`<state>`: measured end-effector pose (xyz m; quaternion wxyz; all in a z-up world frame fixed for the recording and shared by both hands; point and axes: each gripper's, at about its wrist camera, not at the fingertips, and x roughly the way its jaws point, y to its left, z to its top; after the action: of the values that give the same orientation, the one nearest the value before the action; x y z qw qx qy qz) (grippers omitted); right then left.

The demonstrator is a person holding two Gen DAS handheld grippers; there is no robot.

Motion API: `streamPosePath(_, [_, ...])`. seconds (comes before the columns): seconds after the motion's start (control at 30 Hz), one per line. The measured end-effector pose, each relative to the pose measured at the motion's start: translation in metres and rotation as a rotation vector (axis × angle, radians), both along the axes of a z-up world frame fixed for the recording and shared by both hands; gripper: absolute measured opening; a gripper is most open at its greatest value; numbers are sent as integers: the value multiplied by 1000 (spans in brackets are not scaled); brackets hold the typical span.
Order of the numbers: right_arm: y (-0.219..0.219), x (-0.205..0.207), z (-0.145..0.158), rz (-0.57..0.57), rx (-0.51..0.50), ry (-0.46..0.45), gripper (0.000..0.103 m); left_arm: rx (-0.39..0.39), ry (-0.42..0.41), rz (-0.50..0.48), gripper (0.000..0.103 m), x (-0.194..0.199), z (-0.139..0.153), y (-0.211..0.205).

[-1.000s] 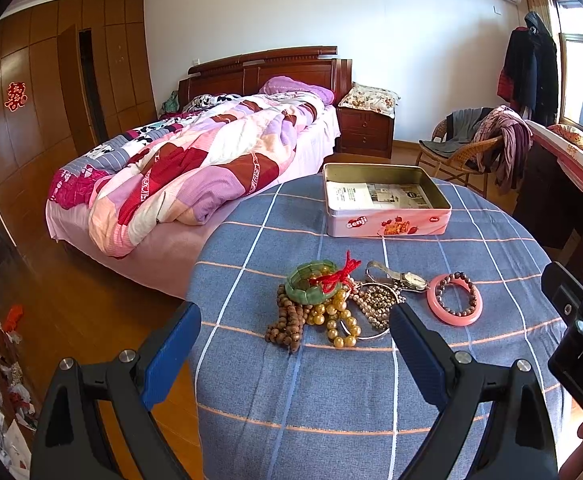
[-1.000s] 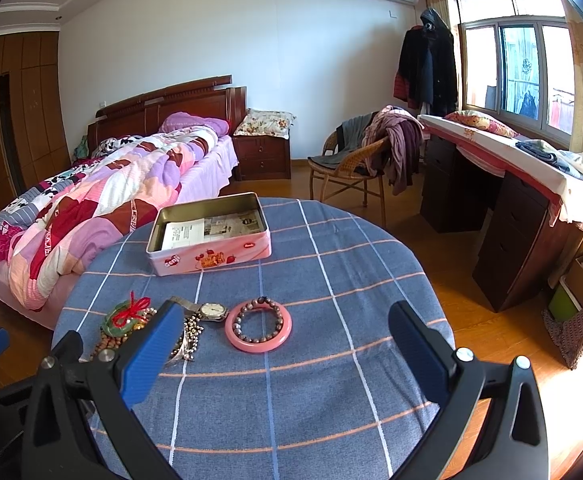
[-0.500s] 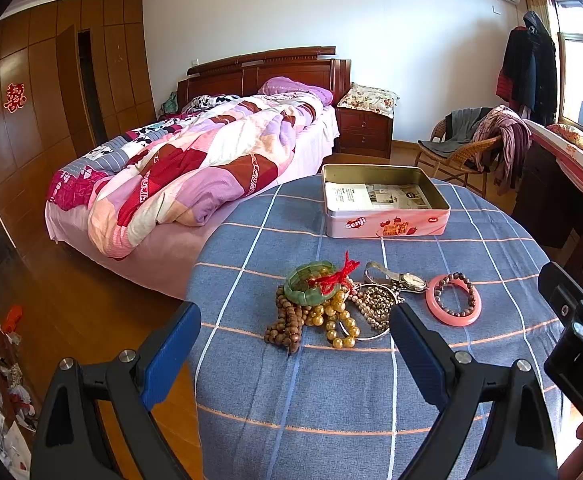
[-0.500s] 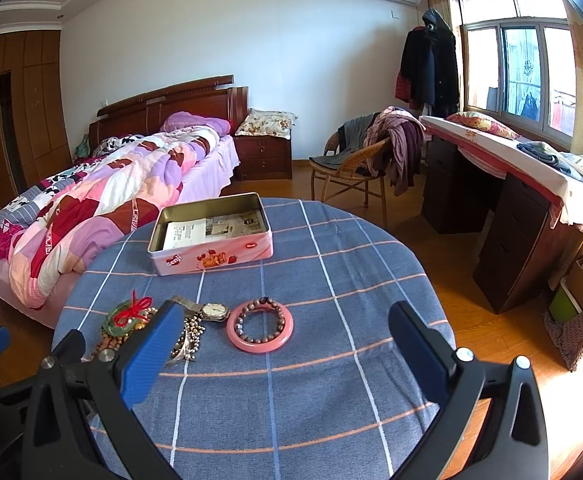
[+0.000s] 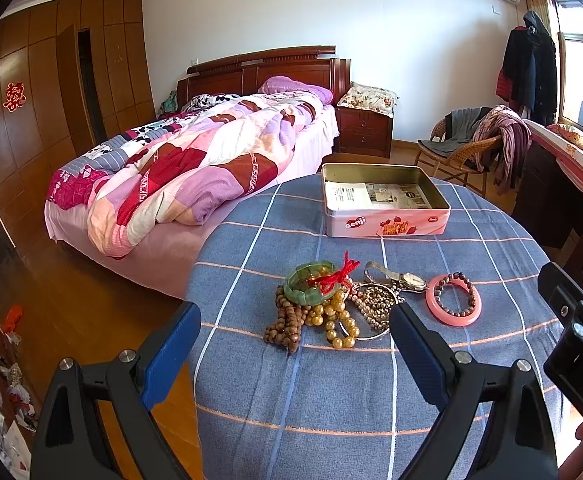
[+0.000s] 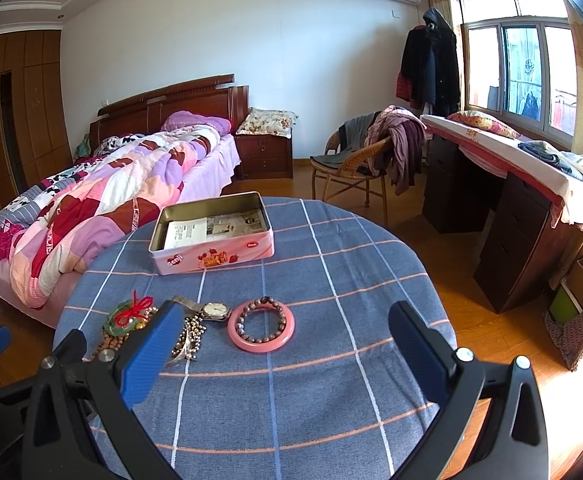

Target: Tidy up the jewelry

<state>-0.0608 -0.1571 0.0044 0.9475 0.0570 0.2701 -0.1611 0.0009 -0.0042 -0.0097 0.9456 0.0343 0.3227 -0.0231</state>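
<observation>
A pile of jewelry lies on the blue checked tablecloth [image 5: 331,392]: a green bangle with a red tassel [image 5: 309,283], brown wooden beads [image 5: 287,322], yellow beads [image 5: 337,326], a silver bead chain [image 5: 375,300], a wristwatch [image 5: 409,279], and a pink bangle [image 5: 453,300] with a dark bead bracelet inside it. An open pink tin [image 5: 383,206] lined with paper stands behind them. My left gripper [image 5: 293,354] is open and empty, just in front of the pile. My right gripper [image 6: 287,356] is open and empty, in front of the pink bangle [image 6: 261,324]; the tin [image 6: 211,232] is beyond.
The round table's edge drops to wooden floor on the left [image 5: 91,312] and right [image 6: 491,340]. A bed [image 5: 195,168] stands behind left, a wicker chair with clothes [image 6: 363,160] behind, a dark desk [image 6: 511,200] on the right.
Both grippers have crept slightly forward toward the jewelry. The jewelry and tin have not moved. Both grippers stay open.
</observation>
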Motion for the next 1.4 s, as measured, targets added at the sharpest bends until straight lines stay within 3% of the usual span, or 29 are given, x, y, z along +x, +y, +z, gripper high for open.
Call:
streamPosePath(0.6, [0, 12, -12, 3, 0, 40, 103, 0, 55, -5, 95, 19, -17, 3])
streamPosePath(0.9, [-25, 21, -34, 18, 12, 66, 103, -101, 124, -38, 95, 44, -42, 47])
streamPosePath(0.97, [-30, 22, -39, 19, 16, 75, 99, -114, 141, -40, 95, 50, -48, 51])
streamPosePath(1.03, [-35, 23, -46, 30, 13, 87, 85, -122, 143, -73, 95, 54, -51, 50])
streamPosePath(1.17, [-39, 28, -56, 50, 14, 128, 81, -116, 119, -164, 95, 63, -46, 35])
streamPosePath(1.23, [-41, 30, -58, 45, 19, 134, 80, -89, 109, -203, 91, 69, -45, 24])
streamPosePath(1.3, [-42, 34, -59, 46, 24, 143, 79, -69, 132, -242, 71, 77, -46, 14])
streamPosePath(1.4, [-43, 36, -59, 45, 22, 143, 79, -90, 158, -269, 66, 85, -47, 9])
